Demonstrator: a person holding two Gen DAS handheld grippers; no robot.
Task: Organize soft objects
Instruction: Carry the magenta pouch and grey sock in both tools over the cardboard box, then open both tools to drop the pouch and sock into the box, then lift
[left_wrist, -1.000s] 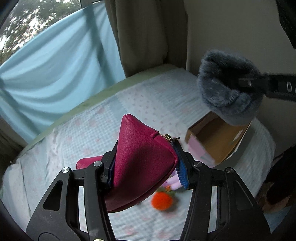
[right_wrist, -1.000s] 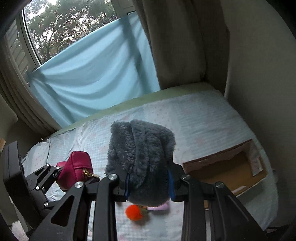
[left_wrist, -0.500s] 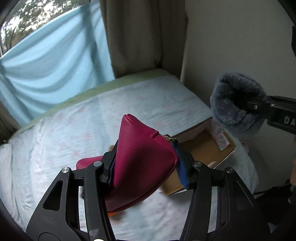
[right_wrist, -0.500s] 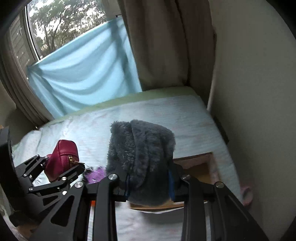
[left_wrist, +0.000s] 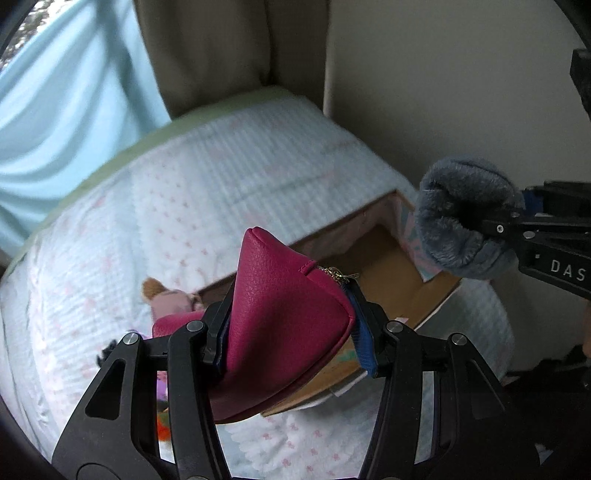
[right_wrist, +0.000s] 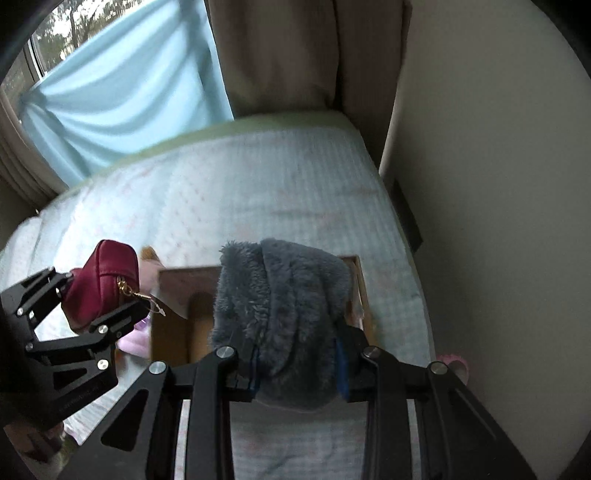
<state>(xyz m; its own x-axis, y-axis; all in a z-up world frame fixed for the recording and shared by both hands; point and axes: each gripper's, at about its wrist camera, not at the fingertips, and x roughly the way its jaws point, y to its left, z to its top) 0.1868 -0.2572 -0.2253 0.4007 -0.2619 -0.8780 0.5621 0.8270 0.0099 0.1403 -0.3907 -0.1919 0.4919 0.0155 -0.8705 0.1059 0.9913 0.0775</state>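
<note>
My left gripper (left_wrist: 291, 332) is shut on a magenta leather pouch (left_wrist: 280, 314) with a gold zipper pull, held above the near left edge of an open cardboard box (left_wrist: 388, 266). My right gripper (right_wrist: 297, 363) is shut on a grey fluffy soft item (right_wrist: 280, 314), held above the same box (right_wrist: 170, 332). The grey fluffy item also shows at the right of the left wrist view (left_wrist: 461, 221). The pouch and left gripper show at the left of the right wrist view (right_wrist: 103, 284).
The box lies on a bed (left_wrist: 221, 177) with a pale dotted blanket, near the wall (right_wrist: 498, 184). A pink and brown plush toy (left_wrist: 166, 299), purple and orange soft things (left_wrist: 162, 428) lie left of the box. Curtains (right_wrist: 288, 55) hang behind.
Both grippers moved right toward the box and lower, still holding the pouch and the grey fluffy item. The box now lies directly under them.
</note>
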